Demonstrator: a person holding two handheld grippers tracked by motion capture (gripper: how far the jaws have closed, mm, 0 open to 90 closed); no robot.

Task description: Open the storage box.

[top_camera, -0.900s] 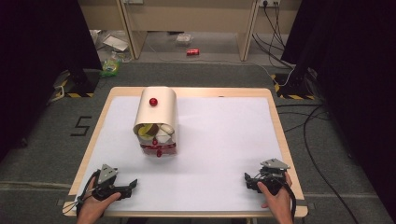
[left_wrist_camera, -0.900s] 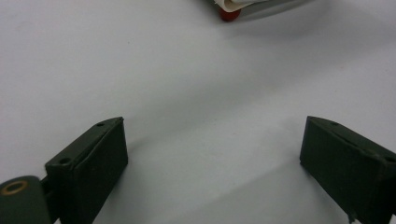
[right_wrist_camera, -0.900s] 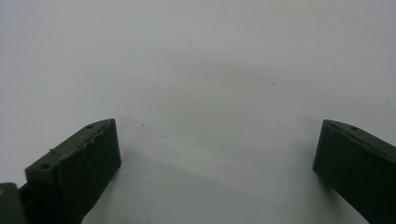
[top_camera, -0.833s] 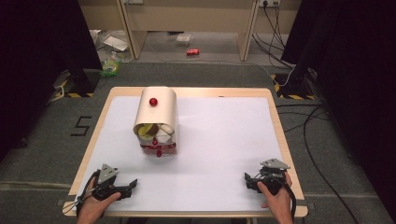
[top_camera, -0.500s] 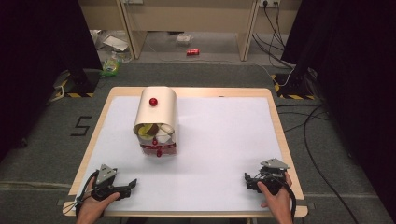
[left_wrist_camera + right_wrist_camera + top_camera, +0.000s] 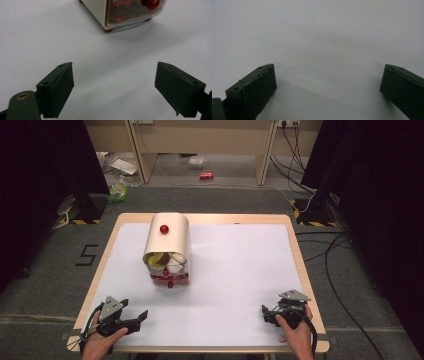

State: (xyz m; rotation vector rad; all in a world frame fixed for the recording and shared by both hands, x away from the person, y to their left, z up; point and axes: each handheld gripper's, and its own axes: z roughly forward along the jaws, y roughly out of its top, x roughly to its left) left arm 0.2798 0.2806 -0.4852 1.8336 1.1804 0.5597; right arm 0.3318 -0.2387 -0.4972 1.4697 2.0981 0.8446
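Cream bread-bin-style box (image 6: 167, 246) with a red knob (image 6: 164, 229), standing on the white table (image 6: 240, 270) left of centre, its front open on rounded items. Likely rigid, light, smooth-walled; the knob seems the surest hold. Left gripper (image 6: 131, 319) and right gripper (image 6: 268, 312) rest at the near edge, jaws spread, empty.

Box on the table, a gripper at each near corner

The box (image 6: 167, 247) stands left of centre on the table (image 6: 240, 265); the left gripper (image 6: 132, 317) sits lower left, the right gripper (image 6: 267, 312) lower right, both well apart from it.
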